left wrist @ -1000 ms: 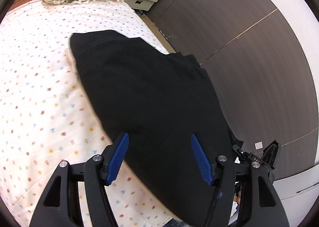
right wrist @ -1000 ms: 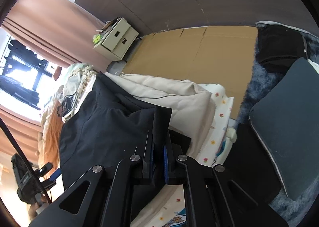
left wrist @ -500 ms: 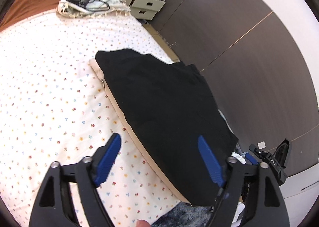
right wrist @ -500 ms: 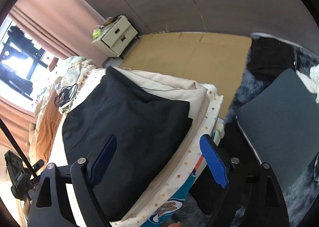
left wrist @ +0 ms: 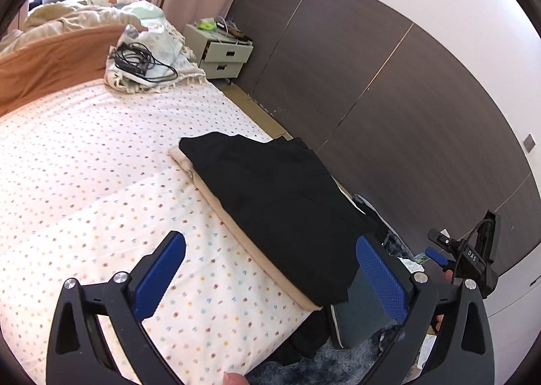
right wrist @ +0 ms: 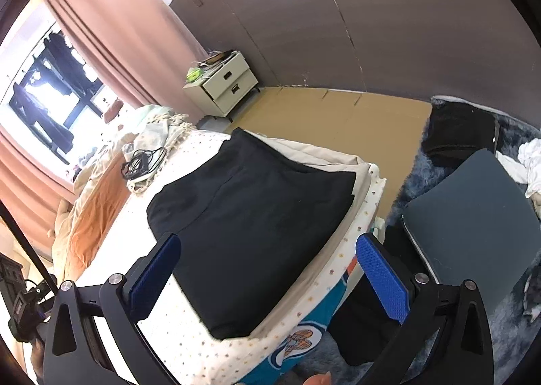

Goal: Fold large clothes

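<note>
now, from the left wrist view, the left gripper (left wrist: 270, 270) hangs above the bed edge with its blue-padded jaws spread wide and nothing between them. a second ago the black cloth filled the gap between those pads; since then the gripper has drawn back and up, so the whole folded black garment (left wrist: 280, 202) shows as a neat dark rectangle. it lies on a folded cream cloth (left wrist: 216, 207), near the corner of the white bed sheet with small coloured dots (left wrist: 84, 175). a tangle of black cable (left wrist: 140, 58) sits on the pale bedding well apart from it, with the cream two-drawer nightstand (left wrist: 225, 55) beyond.

from the right wrist view, the right gripper (right wrist: 267, 273) is also splayed wide and empty. a second ago its jaws were pinched on a fold of the black fabric; it has since let go and pulled away. the garment lies flat, its edges roughly squared, one corner close to the mattress edge above the grey cushion (right wrist: 470, 216) on the floor.

both releases suggest this fold is finished and the piece is set down; the next step is probably another garment, or a last smoothing.
</note>
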Motion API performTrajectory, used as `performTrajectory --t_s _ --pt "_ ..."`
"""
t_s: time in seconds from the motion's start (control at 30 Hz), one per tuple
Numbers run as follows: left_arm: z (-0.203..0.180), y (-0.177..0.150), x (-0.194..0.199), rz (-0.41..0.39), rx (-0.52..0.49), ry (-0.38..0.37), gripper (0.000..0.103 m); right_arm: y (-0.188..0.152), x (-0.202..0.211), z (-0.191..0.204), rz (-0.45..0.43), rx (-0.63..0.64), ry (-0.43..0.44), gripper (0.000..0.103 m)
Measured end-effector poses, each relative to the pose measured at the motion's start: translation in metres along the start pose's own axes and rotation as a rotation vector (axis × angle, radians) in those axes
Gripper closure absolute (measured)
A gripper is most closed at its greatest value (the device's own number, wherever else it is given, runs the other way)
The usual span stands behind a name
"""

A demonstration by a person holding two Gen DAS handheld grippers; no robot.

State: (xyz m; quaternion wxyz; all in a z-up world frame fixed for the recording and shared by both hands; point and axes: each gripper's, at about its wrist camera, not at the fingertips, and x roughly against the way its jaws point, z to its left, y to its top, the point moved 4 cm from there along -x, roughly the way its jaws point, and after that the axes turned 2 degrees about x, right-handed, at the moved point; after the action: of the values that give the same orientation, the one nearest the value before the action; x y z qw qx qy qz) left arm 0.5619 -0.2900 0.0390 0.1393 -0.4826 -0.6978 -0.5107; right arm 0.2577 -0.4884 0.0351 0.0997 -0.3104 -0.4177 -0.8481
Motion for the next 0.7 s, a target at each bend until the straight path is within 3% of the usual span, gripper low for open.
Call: performTrajectory --t_s 0.13,0.4,0.7 --pt "0.004 -0.01 0.037 -0.04 -0.032 0.022 0.0 -0.016 0.021 0.019 -0.001 0.041 0.028 0.0" --pt "0.011 -0.033 0.113 -0.137 -0.135 0.106 0.0 -0.045 0.059 0.053 -0.065 0.165 0.001 0.0" --pt "0.022 -0.065 0.182 -0.235 -0.172 0.177 0.0 -0.08 0.08 0.084 -0.101 0.271 0.015 0.0"
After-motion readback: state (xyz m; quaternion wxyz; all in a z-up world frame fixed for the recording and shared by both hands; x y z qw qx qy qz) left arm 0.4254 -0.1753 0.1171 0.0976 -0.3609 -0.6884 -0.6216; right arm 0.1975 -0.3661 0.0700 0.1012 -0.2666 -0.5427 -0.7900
